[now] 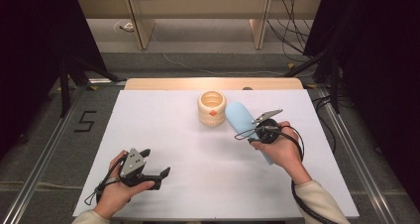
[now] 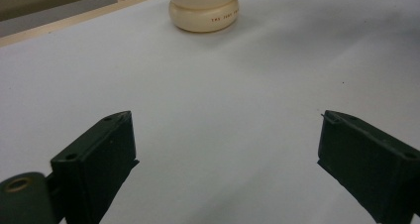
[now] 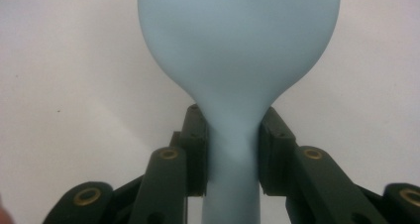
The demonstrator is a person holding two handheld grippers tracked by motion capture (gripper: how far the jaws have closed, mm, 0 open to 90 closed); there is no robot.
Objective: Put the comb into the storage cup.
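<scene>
Just right of the cream pot (image 1: 212, 108), the right gripper (image 3: 233, 149) clamps the pale blue spatula (image 3: 237, 50) by its neck, blade ready for the pot, while the left gripper (image 1: 148, 170) waits well off, jaws apart and empty.

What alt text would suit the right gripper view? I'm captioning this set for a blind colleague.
The right gripper has its two black jaws closed on the narrow neck of a pale blue spatula, whose wide rounded blade spreads across the top of the picture. Behind it lies the white table surface.
</scene>
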